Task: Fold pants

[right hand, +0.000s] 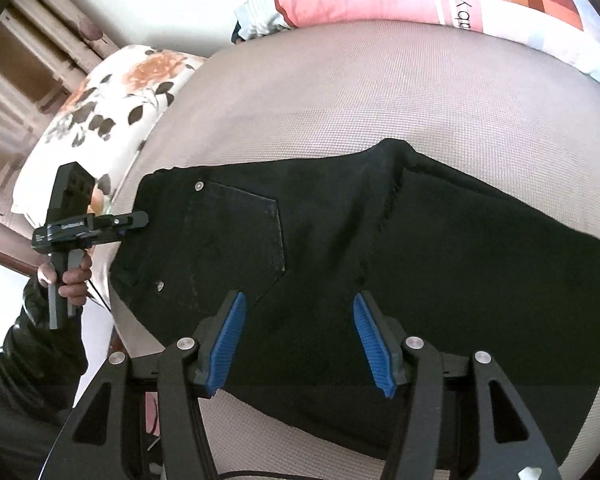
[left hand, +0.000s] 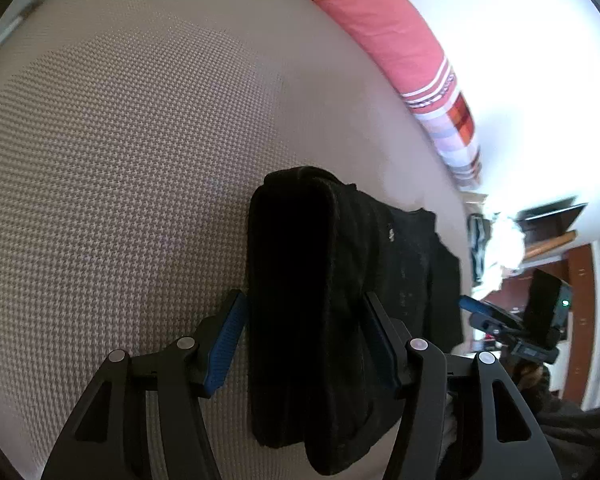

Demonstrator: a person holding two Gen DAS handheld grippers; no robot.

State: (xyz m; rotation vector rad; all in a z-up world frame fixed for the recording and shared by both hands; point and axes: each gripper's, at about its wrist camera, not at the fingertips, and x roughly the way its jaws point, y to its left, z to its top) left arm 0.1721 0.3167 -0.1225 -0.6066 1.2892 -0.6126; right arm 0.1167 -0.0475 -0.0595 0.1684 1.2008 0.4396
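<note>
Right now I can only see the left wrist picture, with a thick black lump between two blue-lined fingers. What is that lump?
Observer: The right wrist view shows black pants lying folded on the bed, with a back pocket facing up.
Operator: Is the other tool holding them too?
Observer: No. The right gripper is open over the fabric, with nothing pinched between its pads.
Operator: And who moves the tool I'm looking through?
Observer: A person's hand holds the left gripper by its handle, with the tips at the waistband edge.
</note>
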